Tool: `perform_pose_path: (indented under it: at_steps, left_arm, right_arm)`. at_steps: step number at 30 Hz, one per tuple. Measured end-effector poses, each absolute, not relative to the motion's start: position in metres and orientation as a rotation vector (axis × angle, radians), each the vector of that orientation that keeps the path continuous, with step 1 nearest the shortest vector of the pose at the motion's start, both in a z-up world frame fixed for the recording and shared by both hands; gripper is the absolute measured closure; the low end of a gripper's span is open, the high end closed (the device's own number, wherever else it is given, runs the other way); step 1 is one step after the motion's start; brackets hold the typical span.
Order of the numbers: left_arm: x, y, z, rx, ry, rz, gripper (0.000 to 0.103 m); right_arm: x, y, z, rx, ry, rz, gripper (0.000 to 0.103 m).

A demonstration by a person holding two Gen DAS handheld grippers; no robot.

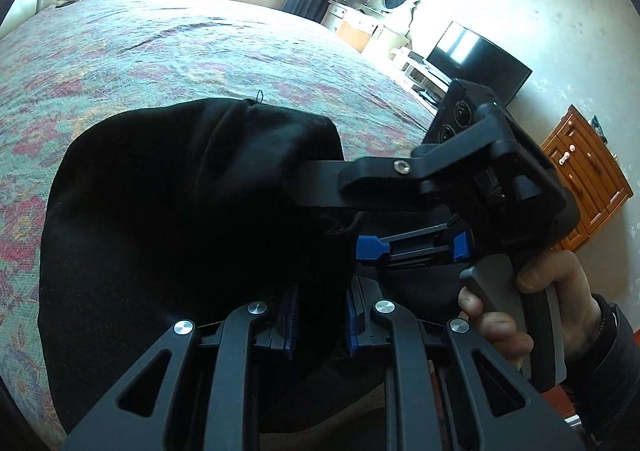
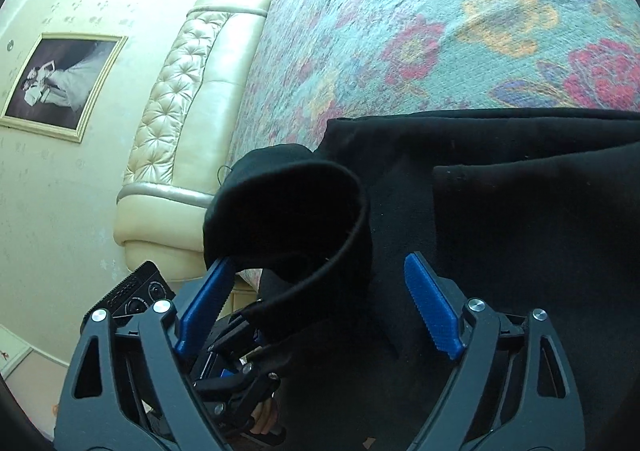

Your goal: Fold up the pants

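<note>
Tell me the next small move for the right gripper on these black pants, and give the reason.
Probably close the right gripper on the pants. Its jaws stand wide open with a cloth edge between its blue pads, while the left gripper already looks clamped on the fabric, lifted above the bedspread.

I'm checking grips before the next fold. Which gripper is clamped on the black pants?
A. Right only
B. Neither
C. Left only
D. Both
C. In the left wrist view the left gripper has its blue pads shut on the pants; in the right wrist view the right gripper stands wide open, its fingers apart around a fold of cloth.
</note>
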State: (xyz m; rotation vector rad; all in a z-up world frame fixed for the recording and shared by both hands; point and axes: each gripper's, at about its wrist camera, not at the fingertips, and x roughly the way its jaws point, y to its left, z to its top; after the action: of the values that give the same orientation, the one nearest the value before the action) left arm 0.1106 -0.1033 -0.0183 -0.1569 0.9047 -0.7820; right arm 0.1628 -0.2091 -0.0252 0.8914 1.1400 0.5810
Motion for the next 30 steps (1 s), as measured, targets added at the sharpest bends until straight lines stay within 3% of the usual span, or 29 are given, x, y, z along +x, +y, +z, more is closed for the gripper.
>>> perform_pose_path:
  at_steps: [11, 17, 24, 26, 27, 28, 29, 30]
  left_arm:
    - [0.117, -0.093, -0.019, -0.234, 0.907, -0.791, 0.085]
    - [0.107, -0.107, -0.015, -0.137, 0.870, -0.798, 0.083]
    - [0.086, -0.127, -0.015, 0.062, 0.796, -0.798, 0.081]
    - [0.085, -0.123, -0.015, 0.045, 0.800, -0.808, 0.073]
    - [0.085, -0.119, -0.014, 0.026, 0.800, -0.820, 0.058]
    - [0.083, -0.115, -0.012, 0.000, 0.795, -0.831, 0.037]
    - [0.081, -0.109, -0.008, -0.032, 0.783, -0.840, 0.028]
    - [0.078, -0.102, -0.004, -0.067, 0.765, -0.839, 0.023]
  right_arm:
    - [0.165, -0.214, -0.020, 0.958, 1.147, 0.673, 0.009]
    - [0.162, -0.204, -0.007, 0.739, 1.194, 0.663, 0.009]
    - [0.181, -0.189, -0.023, 0.749, 1.253, 0.649, 0.009]
    - [0.183, -0.187, -0.029, 0.773, 1.246, 0.657, 0.040]
    - [0.183, -0.189, -0.032, 0.785, 1.247, 0.645, 0.065]
    - [0.183, -0.193, -0.035, 0.804, 1.245, 0.634, 0.085]
    - [0.182, -0.197, -0.036, 0.822, 1.238, 0.630, 0.091]
    - [0.180, -0.201, -0.035, 0.831, 1.224, 0.621, 0.091]
